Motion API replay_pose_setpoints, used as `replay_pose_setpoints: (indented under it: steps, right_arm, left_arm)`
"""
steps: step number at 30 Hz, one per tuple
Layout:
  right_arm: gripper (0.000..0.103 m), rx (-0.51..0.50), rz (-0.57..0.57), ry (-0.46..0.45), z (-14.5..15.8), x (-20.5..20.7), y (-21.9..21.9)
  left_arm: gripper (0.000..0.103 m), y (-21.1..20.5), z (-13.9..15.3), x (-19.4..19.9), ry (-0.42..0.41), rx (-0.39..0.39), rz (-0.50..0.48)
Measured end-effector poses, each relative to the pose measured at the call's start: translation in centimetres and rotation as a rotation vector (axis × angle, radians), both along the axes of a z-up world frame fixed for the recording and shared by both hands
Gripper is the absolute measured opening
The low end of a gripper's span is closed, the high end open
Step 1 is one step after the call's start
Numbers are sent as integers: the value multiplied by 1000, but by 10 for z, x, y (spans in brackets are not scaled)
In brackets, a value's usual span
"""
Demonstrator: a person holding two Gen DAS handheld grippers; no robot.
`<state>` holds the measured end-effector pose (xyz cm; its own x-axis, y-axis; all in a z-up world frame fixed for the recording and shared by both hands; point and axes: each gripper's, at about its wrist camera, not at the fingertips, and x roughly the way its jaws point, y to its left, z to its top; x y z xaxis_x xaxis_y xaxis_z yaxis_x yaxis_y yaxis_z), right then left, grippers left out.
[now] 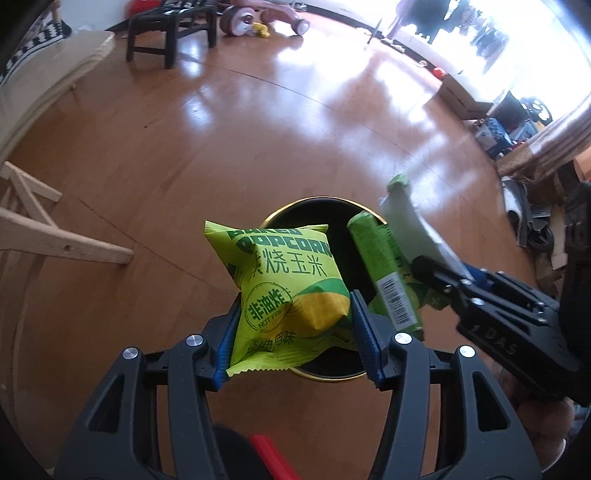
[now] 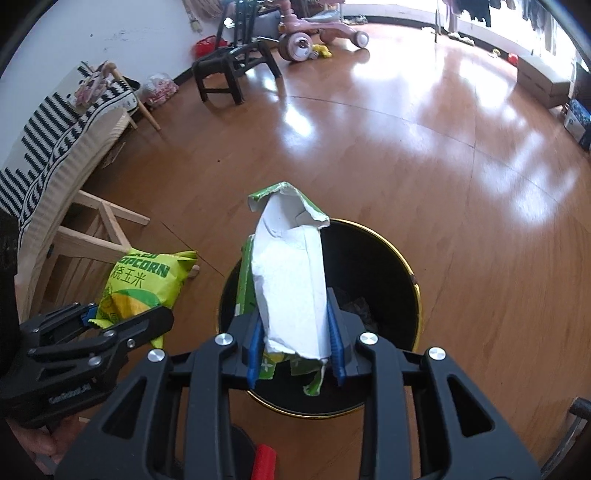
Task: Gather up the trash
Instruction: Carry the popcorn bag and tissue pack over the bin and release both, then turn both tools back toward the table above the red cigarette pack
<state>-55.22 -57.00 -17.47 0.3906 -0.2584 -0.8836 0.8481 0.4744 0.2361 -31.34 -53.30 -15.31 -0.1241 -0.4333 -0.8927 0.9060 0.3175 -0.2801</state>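
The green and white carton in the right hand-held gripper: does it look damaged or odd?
Yes. The green and white cardboard carton is torn open and flattened, white inside showing, its top edge ragged and curled. It hangs above the black gold-rimmed bin.

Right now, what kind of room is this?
Likely a home living room: glossy wooden floor, pink child's ride-on toy, black wooden stool, black-and-white striped cushioned bench.
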Motion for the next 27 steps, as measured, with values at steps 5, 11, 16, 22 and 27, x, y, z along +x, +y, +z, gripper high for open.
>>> replay_pose_setpoints:
  steps: [5,11,16,22,27]
  right_arm:
    - [31,7,-22,11,-6,-12,-4]
    - [37,26,-29,40,-15,-14,-10]
    - [62,20,-49,47,-17,-18,-13]
    - [67,7,-65,45,-10,-22,-13]
    - [71,-26,-51,37,9,-14,-9]
  left_arm:
    - [54,-8,-6,-6,15,-9,-23]
    - [65,-18,-11,-9,37,-8,-28]
    - [77,-22,-15,-9,37,7,-13]
    - [84,-20,-7,-12,22,-12,0]
    - [87,-11,2,2,7,-24,66]
